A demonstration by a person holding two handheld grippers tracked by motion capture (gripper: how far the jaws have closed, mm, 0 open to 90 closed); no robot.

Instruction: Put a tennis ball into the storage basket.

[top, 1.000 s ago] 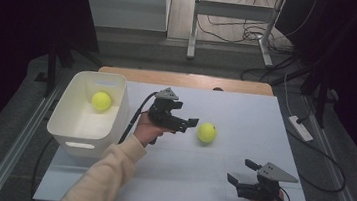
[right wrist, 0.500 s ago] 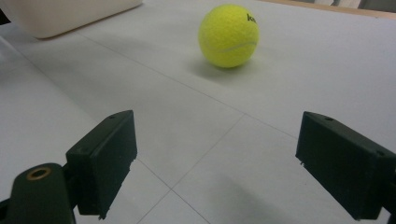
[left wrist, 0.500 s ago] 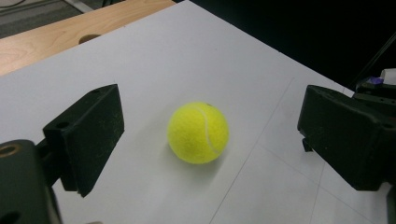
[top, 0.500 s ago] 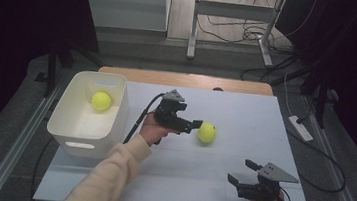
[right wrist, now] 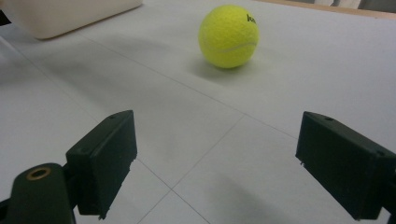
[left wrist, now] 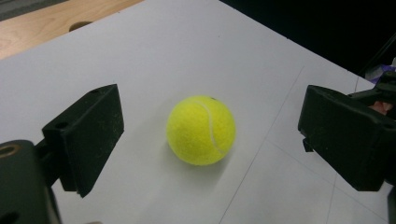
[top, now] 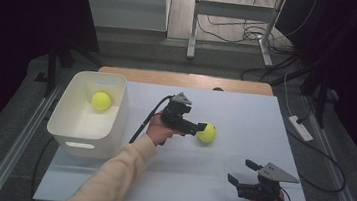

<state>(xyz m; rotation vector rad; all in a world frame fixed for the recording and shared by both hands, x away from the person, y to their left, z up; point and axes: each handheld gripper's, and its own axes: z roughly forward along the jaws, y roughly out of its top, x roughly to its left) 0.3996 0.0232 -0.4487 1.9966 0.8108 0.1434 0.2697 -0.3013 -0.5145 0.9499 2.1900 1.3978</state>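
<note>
Left gripper (top: 199,129) wide open, beside ball (top: 207,132). Centre jaws round ball (left wrist: 201,130), close gently, else it rolls. Bin (top: 114,119) near. Right gripper (top: 241,173) open, idle.

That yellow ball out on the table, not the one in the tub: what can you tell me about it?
The ball is a bright yellow-green tennis ball with a fuzzy felt look, a curved white seam and a bit of dark lettering. It rests on the white table, right of the white tub, casting a soft shadow. The left hand-held gripper has its black jaws open to either side of it, not touching. Nothing but the table touches it.
</note>
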